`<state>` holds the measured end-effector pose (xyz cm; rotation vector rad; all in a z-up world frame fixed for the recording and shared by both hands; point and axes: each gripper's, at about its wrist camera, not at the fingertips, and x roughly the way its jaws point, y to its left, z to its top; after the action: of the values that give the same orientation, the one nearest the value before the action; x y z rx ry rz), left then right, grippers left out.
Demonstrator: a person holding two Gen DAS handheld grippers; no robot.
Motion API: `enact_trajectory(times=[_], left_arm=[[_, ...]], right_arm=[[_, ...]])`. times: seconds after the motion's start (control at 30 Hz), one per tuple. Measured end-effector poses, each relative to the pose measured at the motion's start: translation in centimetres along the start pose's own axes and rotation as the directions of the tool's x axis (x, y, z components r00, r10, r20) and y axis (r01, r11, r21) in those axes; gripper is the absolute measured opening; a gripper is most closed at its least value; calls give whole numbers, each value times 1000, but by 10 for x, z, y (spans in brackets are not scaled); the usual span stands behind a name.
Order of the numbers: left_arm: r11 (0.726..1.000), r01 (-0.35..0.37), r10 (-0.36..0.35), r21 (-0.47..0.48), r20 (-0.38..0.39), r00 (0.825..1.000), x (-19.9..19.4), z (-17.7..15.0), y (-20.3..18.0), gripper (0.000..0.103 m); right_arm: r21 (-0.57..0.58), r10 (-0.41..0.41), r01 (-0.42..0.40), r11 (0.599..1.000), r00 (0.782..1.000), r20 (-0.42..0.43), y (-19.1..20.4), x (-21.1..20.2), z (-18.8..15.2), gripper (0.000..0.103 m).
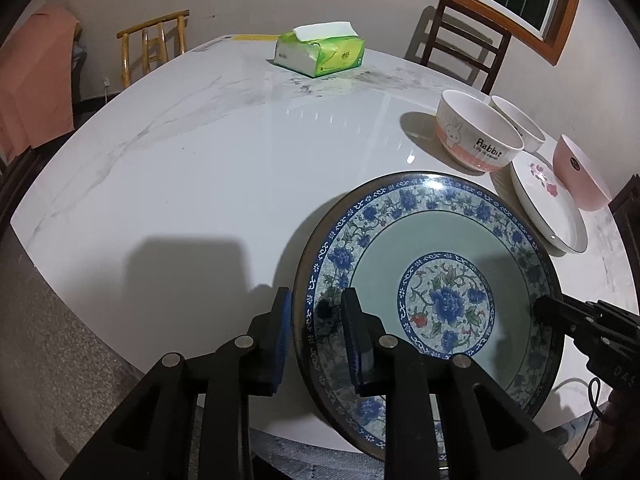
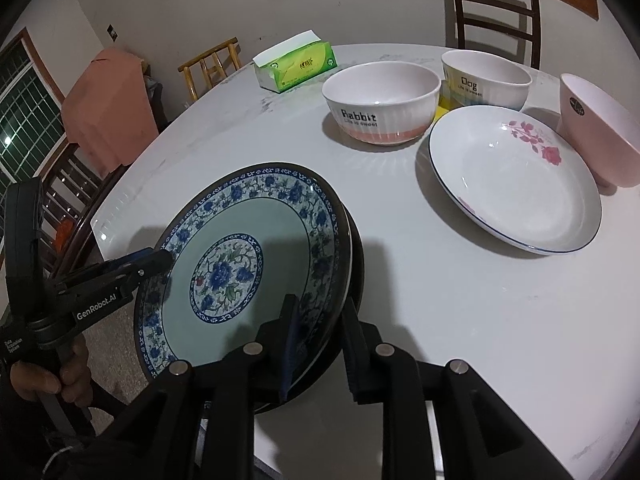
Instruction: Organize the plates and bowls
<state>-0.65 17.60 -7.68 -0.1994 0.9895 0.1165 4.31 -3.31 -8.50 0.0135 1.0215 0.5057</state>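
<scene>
A large blue-flowered plate with a pale green centre is held tilted over the table's near edge; it also shows in the right wrist view. My left gripper is shut on its left rim, and it shows in the right wrist view. My right gripper is shut on its right rim, and it shows in the left wrist view. A white rose plate, a "Rabbit" bowl, a "Dog" bowl and a pink bowl stand at the far right.
The round white marble table carries a green tissue pack at the back. Wooden chairs stand around it, one behind the bowls. A pink cloth hangs at the left.
</scene>
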Motion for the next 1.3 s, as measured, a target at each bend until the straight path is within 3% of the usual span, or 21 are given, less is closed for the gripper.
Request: enact_trajectory(times=[0.2, 0.47, 0.57, 0.67, 0.8, 1.07, 1.13, 1.3], left_arm=[[1000, -3, 3, -15, 12, 1000, -1, 0, -1, 25], [999, -23, 24, -26, 59, 998, -11, 4, -6, 28], [997, -71, 73, -22, 103, 992, -19, 7, -11, 40], [993, -117, 115, 5, 153, 982, -27, 8, -24, 45], [995, -94, 88, 23, 178, 980, -31, 13, -43, 54], [990, -26, -1, 140, 189, 982, -31, 15, -104, 58], [986, -21, -12, 166, 197, 980, -32, 15, -116, 60], [980, -11, -31, 198, 204, 978, -35, 17, -139, 60]], right_arm=[[-44, -72, 73, 996, 997, 13, 4, -1, 1, 22], [-40, -82, 83, 996, 996, 47, 1, -8, 3, 22], [-36, -135, 138, 990, 988, 77, -2, -14, 1, 23], [-28, -199, 202, 979, 975, 103, -7, -19, 0, 23], [-9, -246, 249, 968, 960, 132, -16, -30, -2, 23], [48, -331, 327, 944, 930, 159, -39, -51, -5, 26], [68, -341, 335, 940, 926, 164, -46, -56, -4, 31], [116, -356, 340, 933, 920, 165, -62, -64, -5, 32]])
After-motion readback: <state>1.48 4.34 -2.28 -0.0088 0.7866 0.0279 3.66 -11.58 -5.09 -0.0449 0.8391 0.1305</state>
